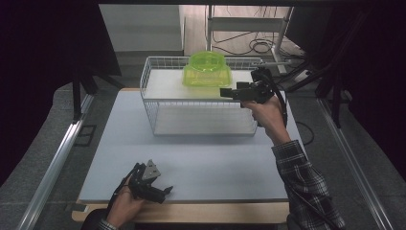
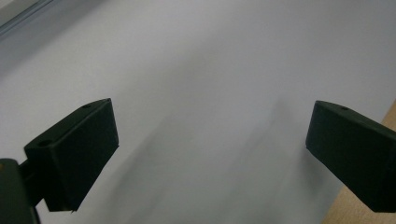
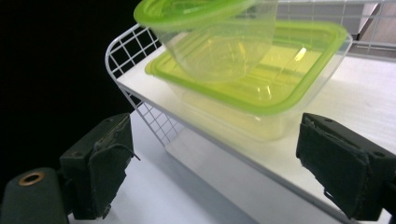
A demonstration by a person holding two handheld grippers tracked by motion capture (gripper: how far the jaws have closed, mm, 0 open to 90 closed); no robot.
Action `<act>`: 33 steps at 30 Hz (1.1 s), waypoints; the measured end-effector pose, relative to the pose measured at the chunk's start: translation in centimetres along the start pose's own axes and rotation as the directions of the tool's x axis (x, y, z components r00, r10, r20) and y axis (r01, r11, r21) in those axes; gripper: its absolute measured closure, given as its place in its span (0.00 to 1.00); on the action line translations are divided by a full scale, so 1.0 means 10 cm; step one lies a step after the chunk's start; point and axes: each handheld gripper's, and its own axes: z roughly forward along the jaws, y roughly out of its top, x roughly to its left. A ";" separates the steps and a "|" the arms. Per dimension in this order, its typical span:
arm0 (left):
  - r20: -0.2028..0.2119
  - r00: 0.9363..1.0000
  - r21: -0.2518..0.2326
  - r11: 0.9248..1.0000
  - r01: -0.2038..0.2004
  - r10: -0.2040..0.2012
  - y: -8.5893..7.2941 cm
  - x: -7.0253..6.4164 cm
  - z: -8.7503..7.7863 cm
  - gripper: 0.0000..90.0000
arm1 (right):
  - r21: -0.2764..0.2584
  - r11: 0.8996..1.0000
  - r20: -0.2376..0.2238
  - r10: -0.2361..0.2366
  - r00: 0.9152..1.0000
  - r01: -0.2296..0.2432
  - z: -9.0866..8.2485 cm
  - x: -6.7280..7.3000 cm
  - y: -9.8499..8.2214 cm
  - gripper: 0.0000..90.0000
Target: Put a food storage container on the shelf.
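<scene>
A clear rectangular container with a green lid (image 1: 207, 79) (image 3: 271, 93) sits on the white top shelf of a white wire rack (image 1: 149, 103) (image 3: 122, 51). On it rests a clear round container with a green lid (image 1: 207, 59) (image 3: 219, 46), tilted. My right gripper (image 1: 225, 92) (image 3: 215, 158) is at the right of the containers, pointing at them, jaws open and apart from the rectangular one's walls. My left gripper (image 1: 167, 190) (image 2: 210, 149) lies low at the front left of the table, open over bare mat.
A pale grey mat (image 1: 201, 163) covers the table, with a wooden edge (image 1: 191, 213) along the front. The rack stands at the back middle. Dark curtains flank the table, and cables and a metal frame (image 1: 249, 28) lie on the floor behind.
</scene>
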 end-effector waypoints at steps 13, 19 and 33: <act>0.032 0.999 0.013 1.000 0.016 -0.017 0.01 -0.02 0.00 0.02 | 0.022 0.998 0.013 -0.051 0.999 0.051 -0.01 0.03 -0.26 0.09; 0.044 0.998 0.022 0.999 0.049 -0.050 0.01 -0.01 0.00 0.02 | 0.026 0.997 0.012 -0.077 0.997 0.076 0.01 0.05 -0.40 0.07; 0.068 0.996 0.028 0.998 0.055 -0.057 0.02 -0.02 -0.02 0.01 | 0.050 0.992 0.016 -0.121 0.993 0.120 0.07 0.11 -0.75 0.06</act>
